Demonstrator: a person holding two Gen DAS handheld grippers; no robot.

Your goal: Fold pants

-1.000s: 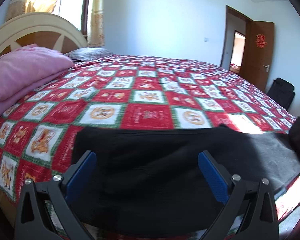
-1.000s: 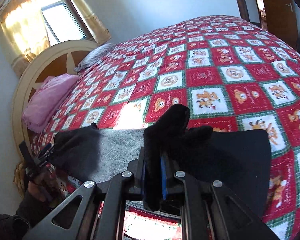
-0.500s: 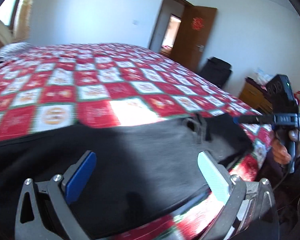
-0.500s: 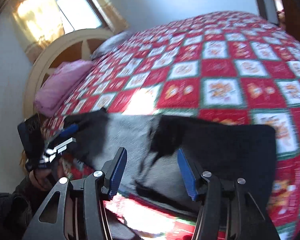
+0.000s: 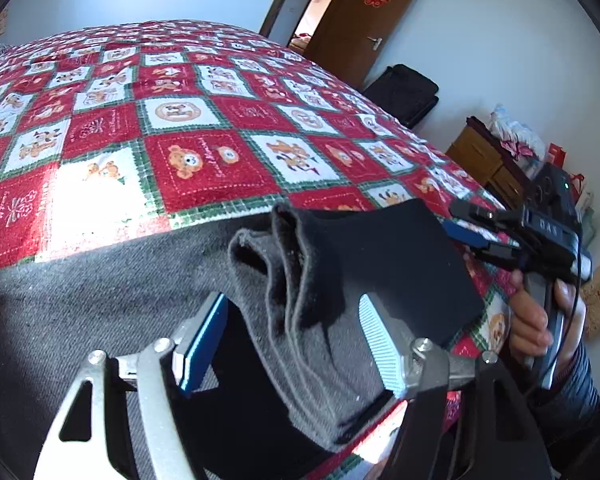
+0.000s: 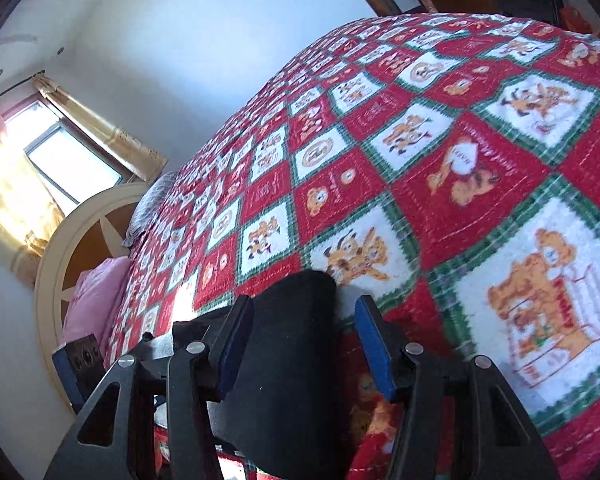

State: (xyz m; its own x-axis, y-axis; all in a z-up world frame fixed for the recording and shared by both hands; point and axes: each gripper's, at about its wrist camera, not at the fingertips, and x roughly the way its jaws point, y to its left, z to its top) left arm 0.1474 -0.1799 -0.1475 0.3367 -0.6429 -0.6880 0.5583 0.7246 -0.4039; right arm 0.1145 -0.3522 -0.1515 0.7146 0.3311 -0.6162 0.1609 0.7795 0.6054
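fingers (image 5: pixel 204 344) closing around dark pants (image 5: pixel 340 264) on patchwork bedspread (image 5: pixel 204 132).

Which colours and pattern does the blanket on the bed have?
Red and white squares with cartoon bears, framed in green; the blanket shows best in the left wrist view.

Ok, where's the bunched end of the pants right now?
In the left wrist view, the pants end lies bunched between the closing left gripper jaws, at the quilt's near edge.

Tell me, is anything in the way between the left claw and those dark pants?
Nothing visible. The left claw already straddles a bunched fold of the pants, its jaws closing around it on the quilt.
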